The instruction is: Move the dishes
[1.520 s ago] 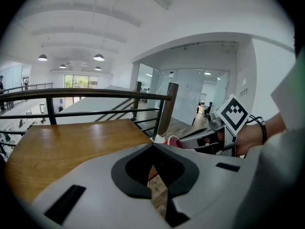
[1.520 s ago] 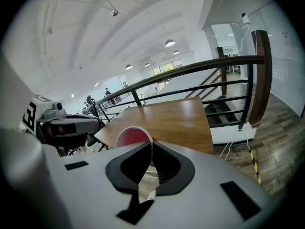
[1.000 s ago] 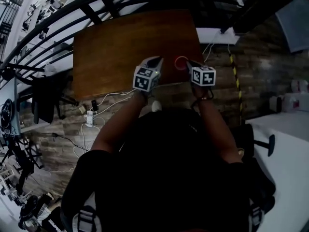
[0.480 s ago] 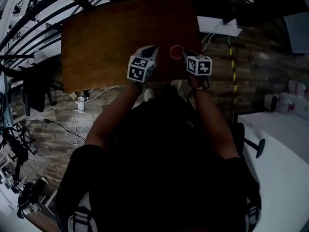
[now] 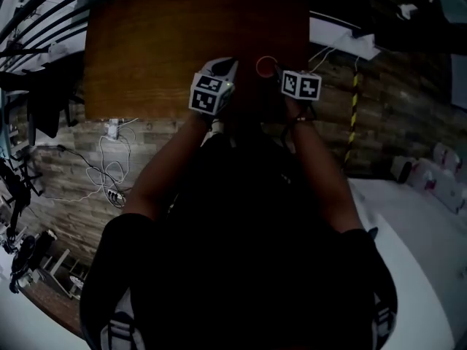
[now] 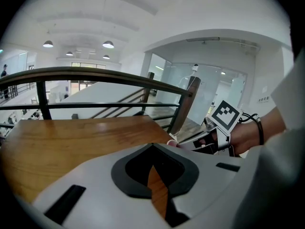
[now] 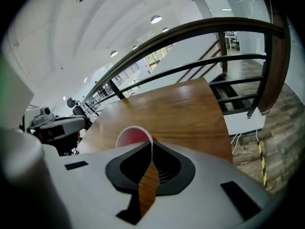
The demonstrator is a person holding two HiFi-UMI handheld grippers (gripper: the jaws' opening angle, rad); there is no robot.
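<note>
**Item: dish (image 7: 134,136), one, small and round.** Red inside, with a pale thin rim.

**Location.** It is over the table (image 7: 190,104), close to the table's near edge and toward its right end as the person faces it. We cannot tell whether its base rests on the table or is just clear of it.

**Hold.** The right gripper (image 7: 151,149) is clenched on the near part of the rim, with one jaw inside the wall and one outside. The left gripper (image 6: 153,149) is over the same near edge of the table, further to the left. Its jaws are drawn together on nothing, and only table wood shows through the slit between them.

**Handling, as we judge it.**
- It looks light and thin-walled, and probably stiff.
- It seems smooth enough to slip or swing in a one-sided pinch.
- If it is ceramic or glass, it could chip on the table.
- The rim is the only sensible grip point. We would take a deep bite on the wall and carry it level.

**Orientation.** The mouth faces up and is tipped slightly toward the right gripper's camera, so the red inside shows. Being round, it has no long axis across the table. Its only axis runs from base to mouth, near upright.
</note>
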